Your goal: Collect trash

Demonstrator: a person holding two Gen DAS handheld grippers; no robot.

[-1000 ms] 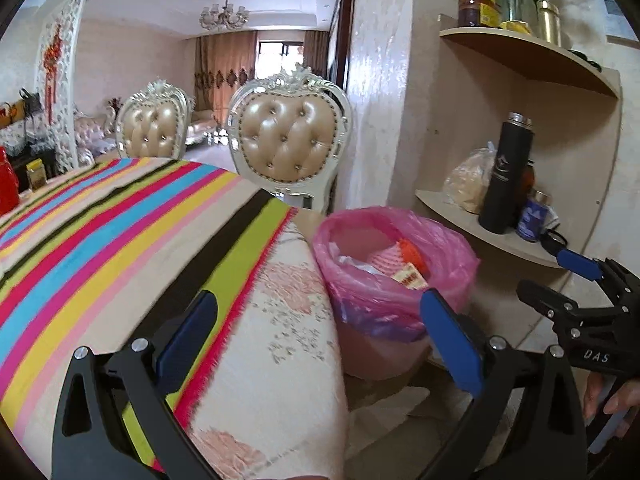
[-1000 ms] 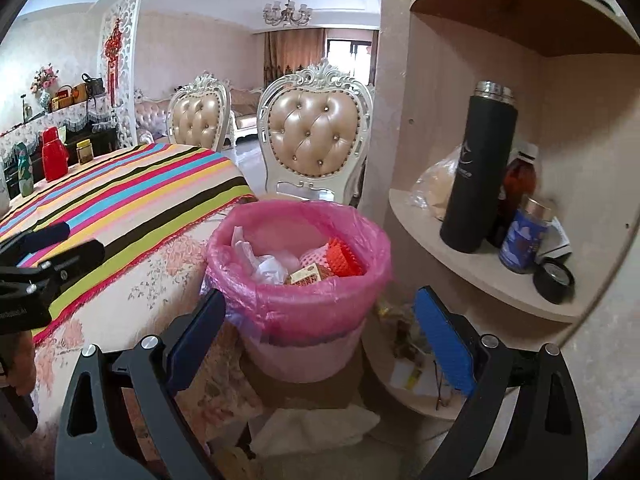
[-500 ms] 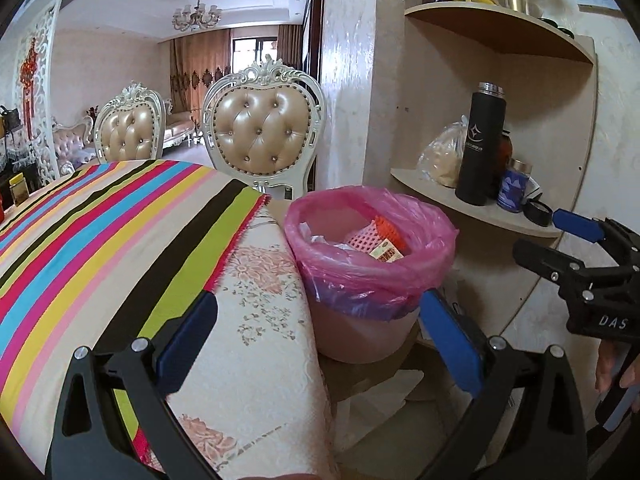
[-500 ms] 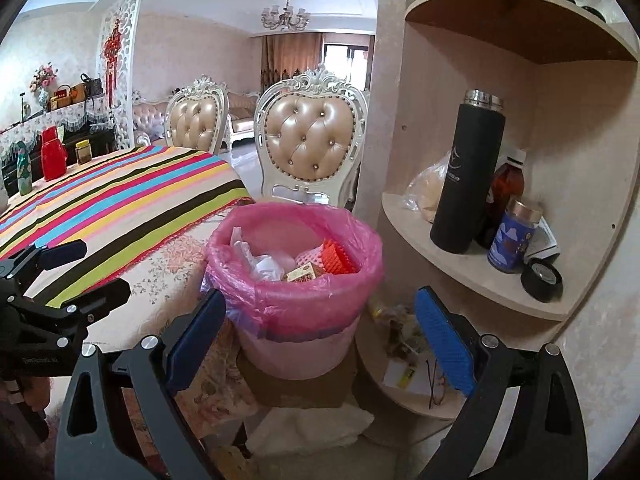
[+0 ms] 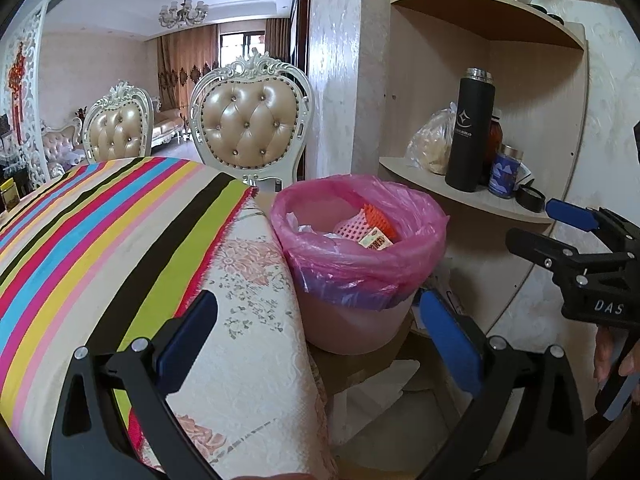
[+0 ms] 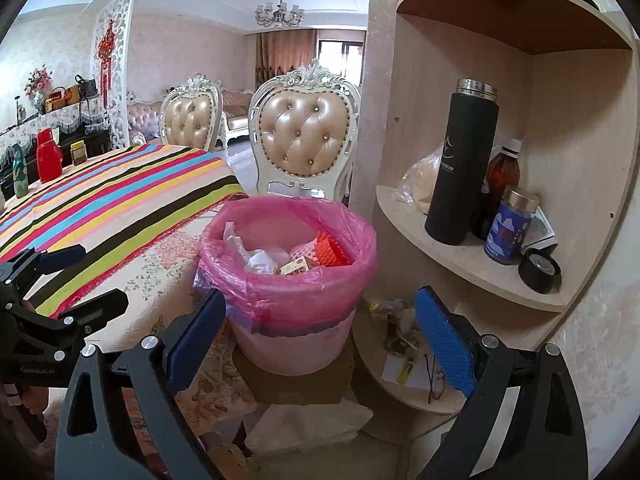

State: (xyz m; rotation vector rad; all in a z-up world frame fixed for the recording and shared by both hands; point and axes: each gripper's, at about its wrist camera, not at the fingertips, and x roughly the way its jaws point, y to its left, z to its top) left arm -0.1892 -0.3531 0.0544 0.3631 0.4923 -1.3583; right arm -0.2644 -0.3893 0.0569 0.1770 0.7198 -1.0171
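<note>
Now we hold both grippers, left gripper (image 5: 318,346) and right gripper (image 6: 318,338), fingers spread wide and empty, facing the pink-lined trash bin (image 6: 288,280) standing between the desk (image 6: 120,208) and corner shelf (image 6: 472,264).

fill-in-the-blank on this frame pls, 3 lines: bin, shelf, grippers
1. The bin is lined with a ____ plastic bag.
2. On the shelf, the tall black flask stands ____.
3. Both the left gripper and the right gripper have their jaws ____, holding nothing.

Missing words: pink; upright; open
</note>
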